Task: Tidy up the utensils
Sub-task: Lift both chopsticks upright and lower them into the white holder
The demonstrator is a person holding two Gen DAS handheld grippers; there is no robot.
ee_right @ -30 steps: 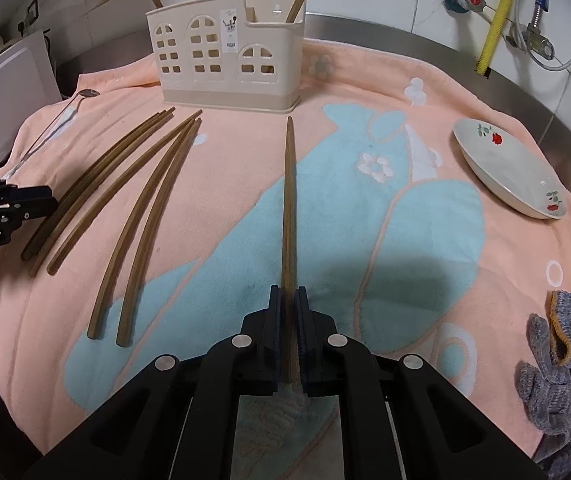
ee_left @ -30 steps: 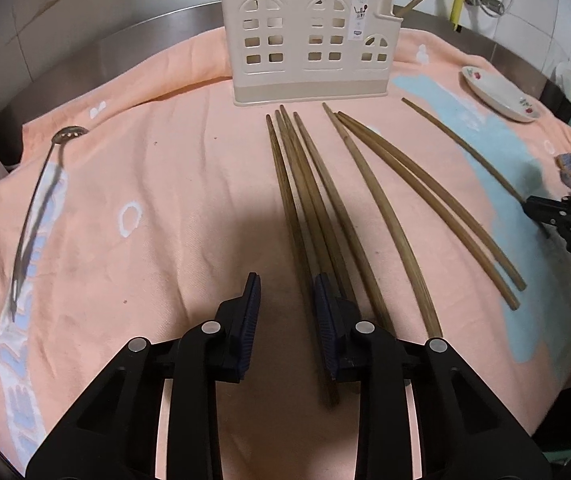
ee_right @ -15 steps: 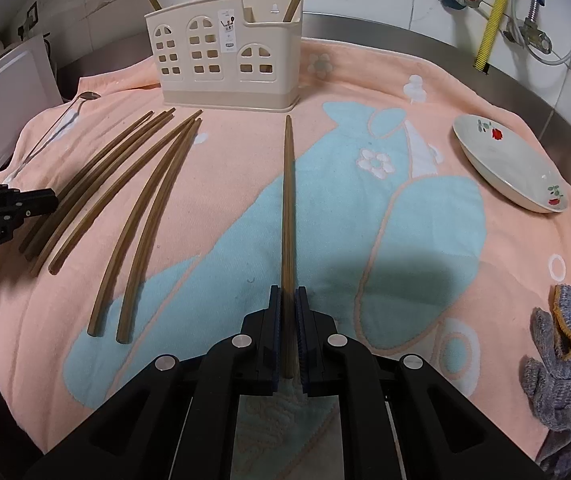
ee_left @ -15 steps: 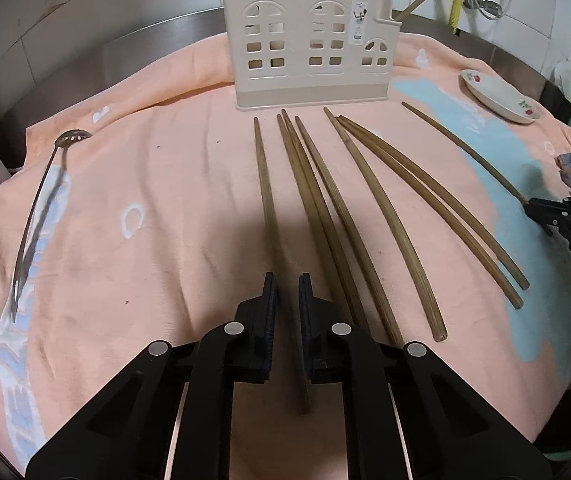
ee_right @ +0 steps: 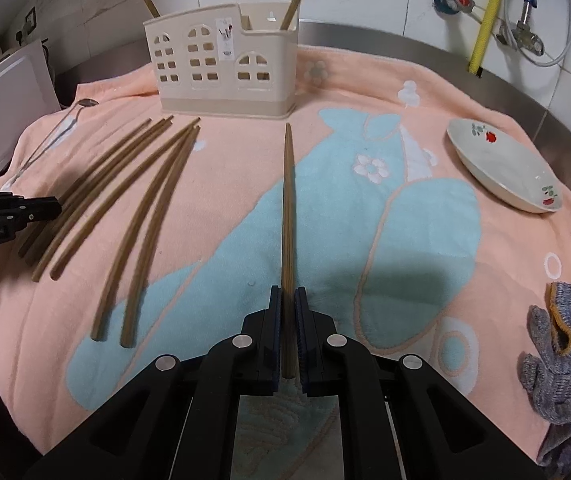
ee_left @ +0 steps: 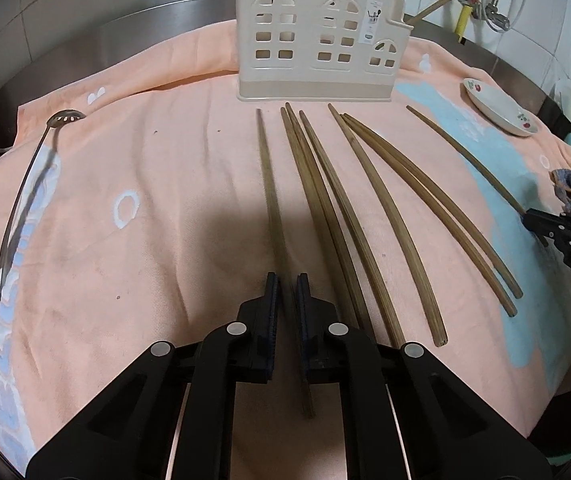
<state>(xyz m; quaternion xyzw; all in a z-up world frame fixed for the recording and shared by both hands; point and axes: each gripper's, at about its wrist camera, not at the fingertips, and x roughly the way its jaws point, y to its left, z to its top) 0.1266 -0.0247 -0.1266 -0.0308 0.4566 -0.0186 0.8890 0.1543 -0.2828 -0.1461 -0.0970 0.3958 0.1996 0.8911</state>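
Observation:
A cream utensil holder [ee_left: 317, 48] stands at the back of the peach towel, also in the right wrist view [ee_right: 221, 68], with two chopsticks standing in it. Several long wooden chopsticks [ee_left: 365, 208] lie in front of it. My left gripper [ee_left: 287, 312] is shut on one chopstick [ee_left: 269, 184] near its thick end. My right gripper [ee_right: 288, 320] is shut on another chopstick [ee_right: 287, 200], held apart at the right; it shows in the left wrist view [ee_left: 465, 156] too.
A slotted metal spoon [ee_left: 25, 192] lies at the left of the towel [ee_left: 145, 160]. A white floral dish [ee_right: 501, 168] sits at the right. A grey rag [ee_right: 565, 356] lies near the right front. Pipes and a tiled wall stand behind.
My left gripper closed on the leftmost chopstick and drew it apart from the bundle to the left. My right gripper stays shut on its chopstick and has lifted slightly.

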